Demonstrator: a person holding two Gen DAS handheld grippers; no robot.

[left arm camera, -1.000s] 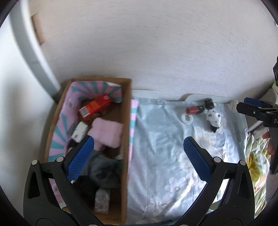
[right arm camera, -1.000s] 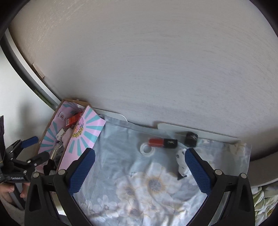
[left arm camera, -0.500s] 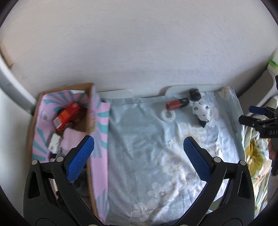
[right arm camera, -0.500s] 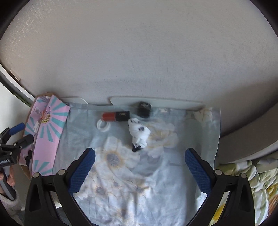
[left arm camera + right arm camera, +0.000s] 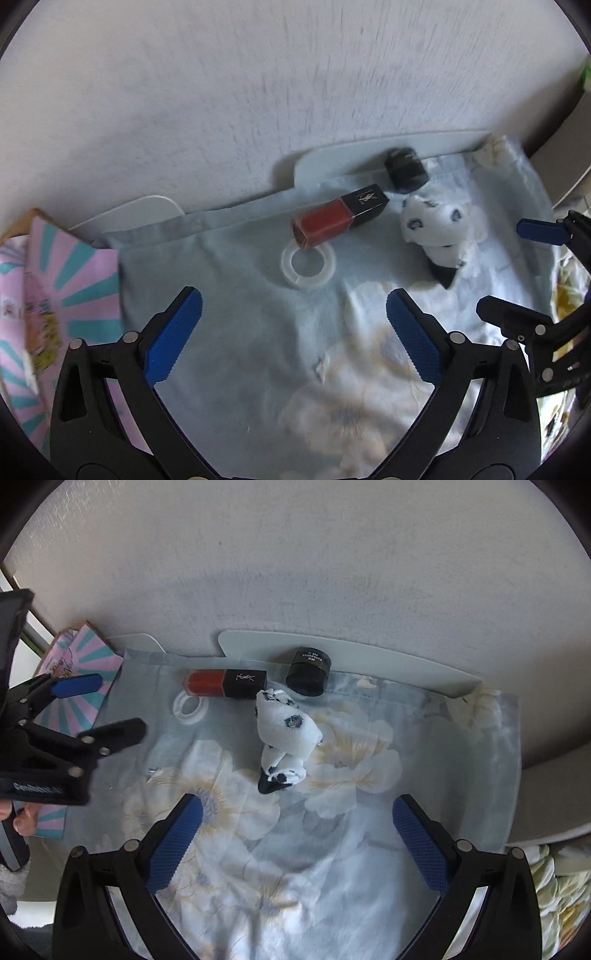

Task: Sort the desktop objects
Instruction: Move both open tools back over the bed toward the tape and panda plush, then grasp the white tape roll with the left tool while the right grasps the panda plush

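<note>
Two hand-held grippers hover over a surface covered by a pale blue floral cloth [image 5: 332,849], against a textured white wall [image 5: 295,572]. The left gripper [image 5: 293,334] has its jaws wide apart and empty. The right gripper [image 5: 295,842] likewise has wide, empty jaws.

Near the back edge of the cloth lie four small items. A red lip-colour tube with a black cap [image 5: 340,216] lies on its side. A clear plastic ring [image 5: 308,264] sits just in front of it, touching its red end. A small black jar [image 5: 308,672] stands to the right of the tube, partly on a white plastic sheet [image 5: 406,668] tucked under the cloth. A rolled white sock with dark spots [image 5: 286,738] lies in front of the jar, close to the tube's cap.

At the far left, a pink and teal striped box flap [image 5: 74,295] borders the cloth. Nothing lies between either gripper and the items.
</note>
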